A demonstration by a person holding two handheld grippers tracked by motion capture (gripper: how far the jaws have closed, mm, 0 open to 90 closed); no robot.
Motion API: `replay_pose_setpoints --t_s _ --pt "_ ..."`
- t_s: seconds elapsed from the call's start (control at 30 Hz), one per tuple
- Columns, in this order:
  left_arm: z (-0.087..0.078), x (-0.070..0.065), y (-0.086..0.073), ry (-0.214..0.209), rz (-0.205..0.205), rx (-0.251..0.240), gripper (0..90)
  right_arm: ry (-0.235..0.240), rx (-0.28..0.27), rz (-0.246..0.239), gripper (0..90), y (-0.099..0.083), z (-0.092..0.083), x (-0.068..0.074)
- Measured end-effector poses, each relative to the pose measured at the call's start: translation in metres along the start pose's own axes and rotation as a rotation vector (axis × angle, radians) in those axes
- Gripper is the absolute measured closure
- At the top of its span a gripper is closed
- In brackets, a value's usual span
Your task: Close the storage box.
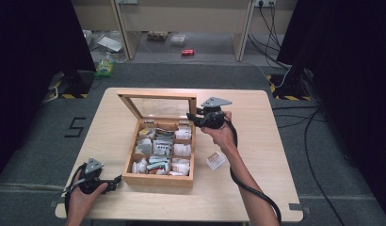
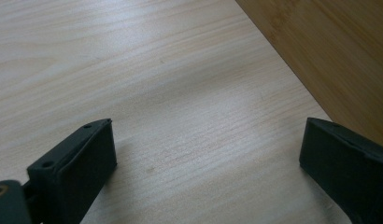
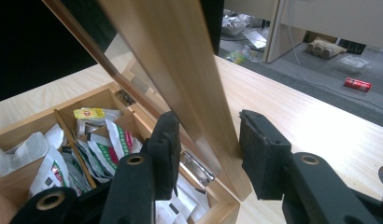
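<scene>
Two black jaws of the right gripper (image 3: 206, 156) sit on either side of the tea box's lid (image 3: 175, 70), not squeezing yet, perhaps to swing it. Below lies the tea box (image 1: 158, 179). Nearby, the left gripper (image 2: 206, 163) rests wide apart, empty.

The table (image 1: 257, 188) carries a wooden box (image 1: 158, 180) and a sachet (image 1: 215, 160).

Wooden box (image 2: 329, 56) cropped; packet (image 1: 215, 160) print illegible
</scene>
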State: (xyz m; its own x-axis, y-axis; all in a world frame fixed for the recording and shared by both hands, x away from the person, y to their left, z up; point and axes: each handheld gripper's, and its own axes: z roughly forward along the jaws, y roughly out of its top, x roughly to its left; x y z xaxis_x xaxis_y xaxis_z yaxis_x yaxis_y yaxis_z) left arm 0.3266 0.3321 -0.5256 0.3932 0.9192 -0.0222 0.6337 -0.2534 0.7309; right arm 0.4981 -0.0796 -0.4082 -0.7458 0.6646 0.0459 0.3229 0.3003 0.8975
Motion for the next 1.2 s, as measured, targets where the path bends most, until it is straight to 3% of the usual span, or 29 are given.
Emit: replay_pose_setpoints --t_s 0.33,0.9,1.2 --pt "0.0 0.0 0.0 0.0 0.0 0.0 3.2 0.012 -0.008 0.016 54.7 -0.005 -0.006 0.008" --pt "0.0 0.0 0.0 0.0 -0.001 0.0 3.2 -0.002 0.014 -0.048 48.6 -0.012 -0.012 0.023" --pt "0.0 0.0 0.0 -0.001 -0.002 0.001 3.2 0.027 -0.01 -0.013 42.0 -0.014 -0.021 0.029"
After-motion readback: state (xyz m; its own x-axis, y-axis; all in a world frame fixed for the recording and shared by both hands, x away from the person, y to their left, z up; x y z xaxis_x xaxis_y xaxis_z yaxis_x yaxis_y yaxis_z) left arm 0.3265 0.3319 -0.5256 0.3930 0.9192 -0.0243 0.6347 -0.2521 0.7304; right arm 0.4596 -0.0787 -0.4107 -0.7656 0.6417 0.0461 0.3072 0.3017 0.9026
